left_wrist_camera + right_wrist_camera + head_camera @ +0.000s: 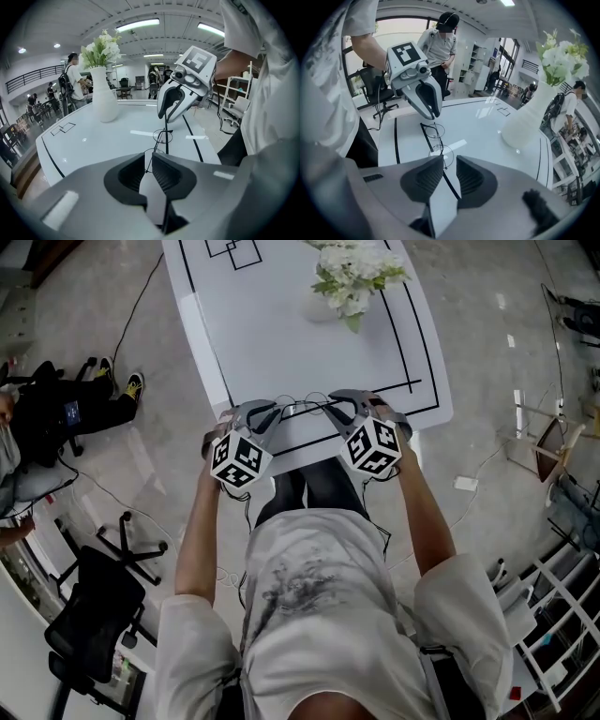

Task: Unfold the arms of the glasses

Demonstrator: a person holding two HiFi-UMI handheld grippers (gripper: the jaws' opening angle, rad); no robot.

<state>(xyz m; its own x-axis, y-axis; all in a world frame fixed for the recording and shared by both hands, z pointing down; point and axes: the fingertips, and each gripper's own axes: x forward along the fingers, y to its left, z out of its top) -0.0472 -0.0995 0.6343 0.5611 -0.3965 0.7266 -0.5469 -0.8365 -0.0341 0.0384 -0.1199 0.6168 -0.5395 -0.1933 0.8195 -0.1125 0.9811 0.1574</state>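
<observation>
Thin wire-framed glasses [302, 410] hang just above the near edge of the white table [281, 343], between my two grippers. My left gripper [270, 414] is shut on the glasses' left end; in the left gripper view a thin wire runs from the lenses [163, 136] into its narrow jaw gap [147, 161]. My right gripper [336, 409] is shut on the other end. Seen from the left, the right gripper [165, 115] has its tips together above a thin wire. The right gripper view shows both round lenses [437, 131] below the left gripper [433, 114].
A white vase of white flowers [352, 282] stands at the table's far side. Black lines [403, 343] are marked on the tabletop. A black office chair [103, 587] is on the floor at the left. Several people [440, 40] stand around the room.
</observation>
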